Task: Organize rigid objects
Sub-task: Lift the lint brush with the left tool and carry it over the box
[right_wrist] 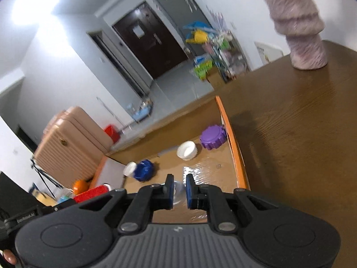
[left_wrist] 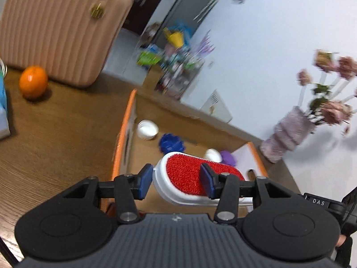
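My left gripper [left_wrist: 176, 182] is shut on a white brush with a red bristle pad [left_wrist: 191, 176] and holds it over the orange-rimmed cardboard box [left_wrist: 125, 134]. In the box lie a white cap [left_wrist: 147, 129], a blue ridged lid [left_wrist: 171, 142], another white cap [left_wrist: 212, 155] and a purple lid [left_wrist: 228, 157]. My right gripper [right_wrist: 179, 193] is over the same box [right_wrist: 234, 147], its jaws nearly closed on a small clear object [right_wrist: 178, 189]. The right wrist view shows the purple lid [right_wrist: 213, 137], a white cap [right_wrist: 187, 150], the blue lid [right_wrist: 144, 170] and the red brush [right_wrist: 93, 193].
An orange [left_wrist: 33, 81] lies on the brown table [left_wrist: 62, 122] before a pink suitcase [left_wrist: 60, 26]. A blue item [left_wrist: 3, 109] sits at the left edge. A fuzzy pink vase of flowers [left_wrist: 287, 131] stands right of the box; it also shows in the right wrist view [right_wrist: 303, 26].
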